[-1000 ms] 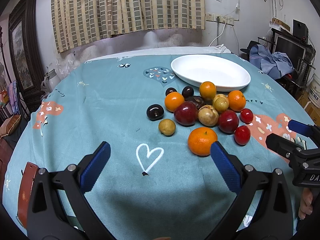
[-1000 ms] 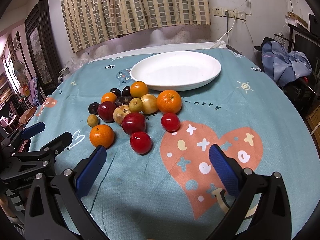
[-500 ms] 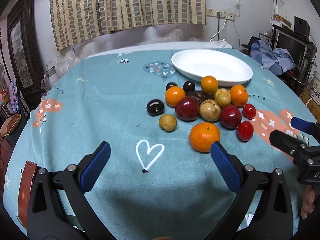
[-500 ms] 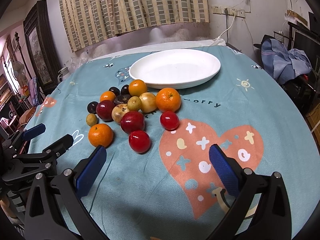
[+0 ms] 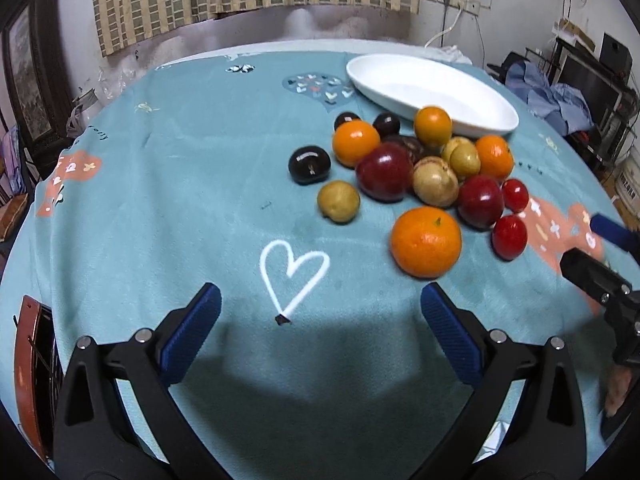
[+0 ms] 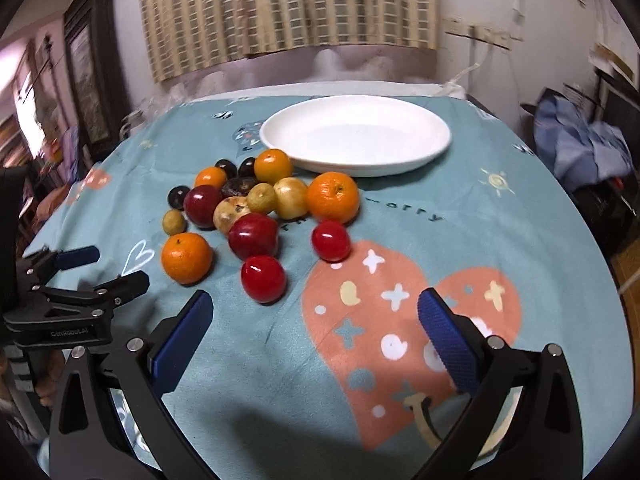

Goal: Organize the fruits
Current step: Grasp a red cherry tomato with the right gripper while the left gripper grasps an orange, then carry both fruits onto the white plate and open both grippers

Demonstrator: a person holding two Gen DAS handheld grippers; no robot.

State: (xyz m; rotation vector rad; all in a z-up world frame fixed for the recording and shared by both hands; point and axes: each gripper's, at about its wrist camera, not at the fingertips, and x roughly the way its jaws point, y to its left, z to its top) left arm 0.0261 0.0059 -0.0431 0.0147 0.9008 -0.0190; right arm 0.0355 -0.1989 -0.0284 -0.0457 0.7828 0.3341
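Observation:
A pile of fruit lies on the teal tablecloth: oranges, red plums, dark plums and yellow-brown fruits. The nearest orange (image 5: 426, 241) (image 6: 186, 257) sits at the pile's front. A red plum (image 6: 263, 278) (image 5: 509, 237) lies beside it. A white oval plate (image 5: 430, 93) (image 6: 356, 139) stands empty behind the pile. My left gripper (image 5: 320, 332) is open and empty, short of the orange. My right gripper (image 6: 314, 332) is open and empty, just short of the red plum. Each gripper shows at the edge of the other's view.
The round table (image 5: 160, 184) carries a white heart print (image 5: 294, 270) and a large orange heart print (image 6: 404, 328). A dark cabinet and clothes (image 6: 580, 148) stand to the right of the table. A striped curtain hangs behind.
Both grippers have moved forward toward the fruit pile, which now looks larger and nearer. Both stay open. No fruit has moved.

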